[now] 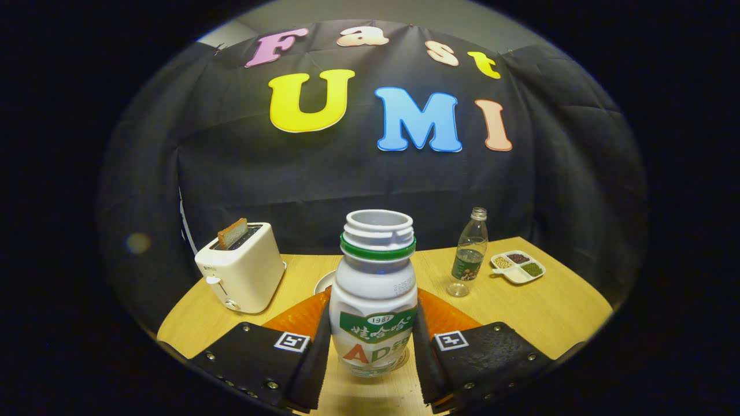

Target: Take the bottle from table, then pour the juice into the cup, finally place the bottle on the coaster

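A pale wooden table (537,312) stands against a wall of black cloth, lit warmly from above. The white plastic juice bottle (374,300) stands upright between the gripper (373,346) fingers, which flank its belly on both sides and look to be pressing it, so I judge the grip closed on the bottle. Its mouth is open, ringed by a green band, and the bottle appears to rest on a round coaster (399,361) just visible under its base.

The bottle's waisted, smooth plastic body is the risk: if the fingers squeeze unevenly or sit too low, it could twist or slip when tilted, and with no cap any jolt would spill juice. If it is being set down, a release off-centre on the coaster could leave it rocking.

Beyond the fingers sit a glossy cream toaster (243,271) with a slice of toast (232,232) poking up, a clear water bottle (467,254), and a small divided dish (517,267) of beans. A white rim (324,283) peeks from behind the bottle; whether that is the cup I cannot tell.
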